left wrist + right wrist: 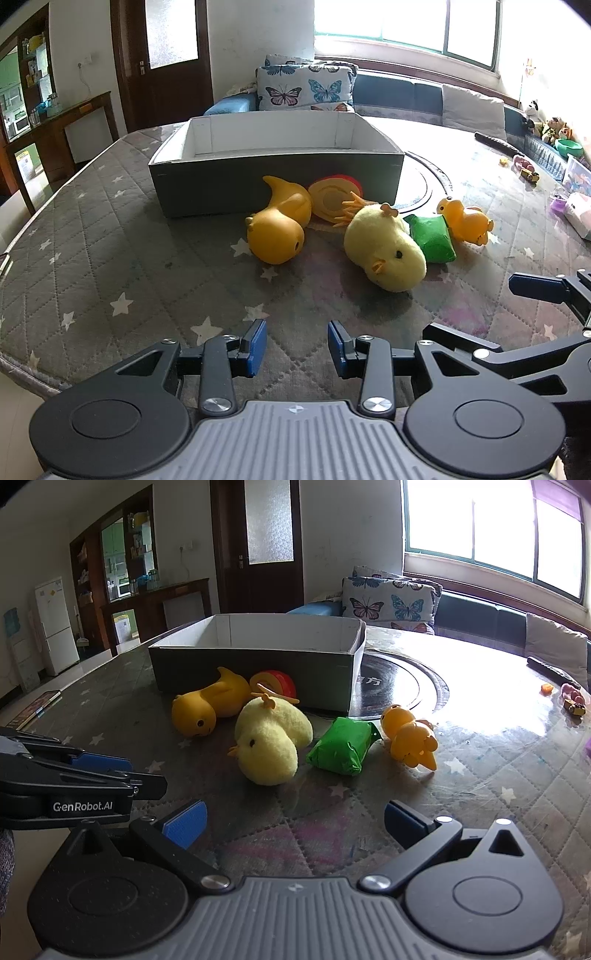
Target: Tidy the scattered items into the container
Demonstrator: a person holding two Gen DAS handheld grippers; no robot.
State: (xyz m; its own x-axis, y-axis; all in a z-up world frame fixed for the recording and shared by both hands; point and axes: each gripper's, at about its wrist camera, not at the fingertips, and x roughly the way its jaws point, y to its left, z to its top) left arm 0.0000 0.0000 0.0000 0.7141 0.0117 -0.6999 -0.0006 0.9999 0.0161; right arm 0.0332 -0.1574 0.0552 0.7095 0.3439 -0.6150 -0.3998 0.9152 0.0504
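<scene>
Hovering over the near edge of the quilted, star-patterned counter (92,258), both tools point down toward the toys. Left tool (297,349): blue pads spread, nothing between them. Right tool (291,825): blue pads spread wider, also holding nothing; part of it shows at the right margin of the left wrist view, and the left tool shows at the left margin of the right wrist view.

Container: open grey box (207,184) with white inner walls, standing on the counter beyond the toys. What can be seen of its inside holds nothing; its floor is mostly hidden by the near wall.

Items, all on the counter in front of the box, outside it:
- Large orange rubber duck (280,225), lying on its side, tail just beside the box's near wall.
- Red and yellow round toy (334,197), leaning at the box wall, between the duck and the plush.
- Yellow plush chick (386,251), on its side, nearest the tools, orange feet toward the box.
- Green wrapped packet (434,236), touching the plush on its right in the left wrist view.
- Small orange duck (465,219), tipped over, just beside the packet on its far right.

A dark round disc (399,686) lies on the counter under the box's right end.
</scene>
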